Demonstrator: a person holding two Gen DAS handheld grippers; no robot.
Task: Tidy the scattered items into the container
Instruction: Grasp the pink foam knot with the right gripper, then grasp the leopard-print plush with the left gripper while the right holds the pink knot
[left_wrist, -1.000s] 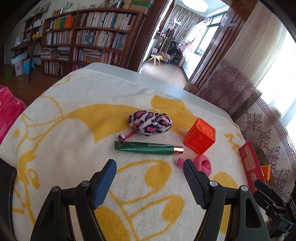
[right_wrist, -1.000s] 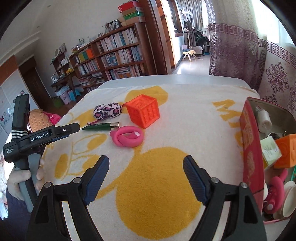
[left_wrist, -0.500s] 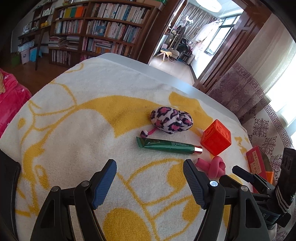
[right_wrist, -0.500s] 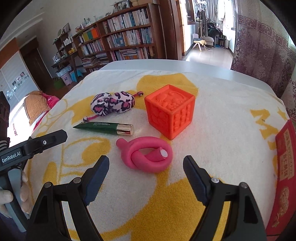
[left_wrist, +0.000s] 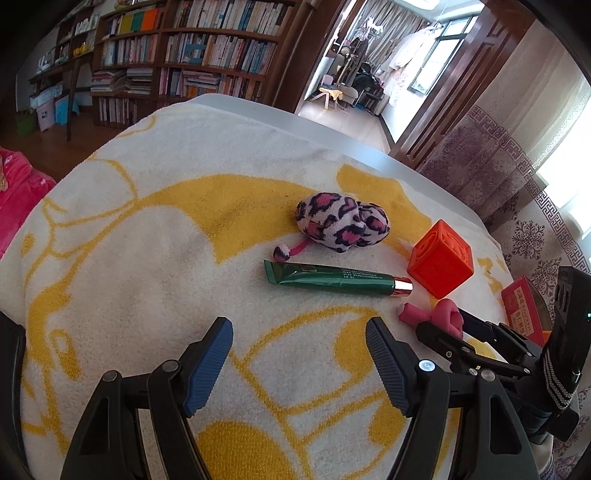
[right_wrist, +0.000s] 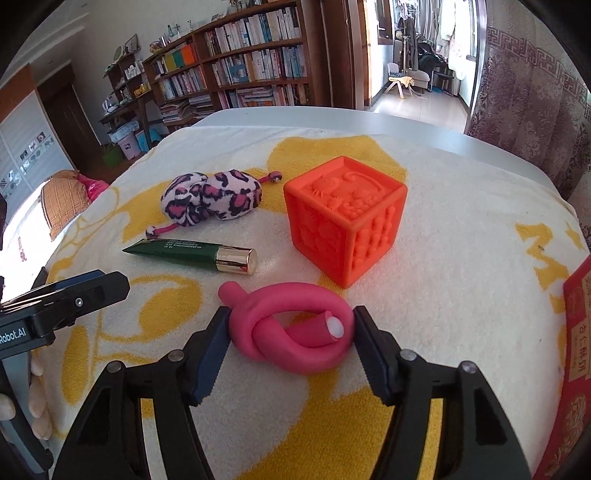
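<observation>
A pink knotted foam rod (right_wrist: 295, 332) lies on the yellow and white towel (right_wrist: 461, 258). My right gripper (right_wrist: 291, 332) has its two fingers on either side of the rod, touching it. An orange embossed cube (right_wrist: 347, 218), a green tube with a gold cap (right_wrist: 192, 253) and a leopard plush toy (right_wrist: 210, 197) lie just beyond. My left gripper (left_wrist: 299, 354) is open and empty above the towel, short of the green tube (left_wrist: 332, 280), the plush (left_wrist: 341, 223) and the cube (left_wrist: 441, 258). The rod (left_wrist: 439, 314) shows partly behind the right gripper there.
The red container (right_wrist: 576, 332) stands at the towel's right edge; it also shows in the left wrist view (left_wrist: 522, 306). The table's far edge (right_wrist: 406, 122) lies beyond the towel. Bookshelves (left_wrist: 184, 55) and a curtain (right_wrist: 517, 92) stand behind.
My right gripper has moved forward and down onto the pink rod and narrowed its fingers around it. My left gripper has drifted left and stayed open.
</observation>
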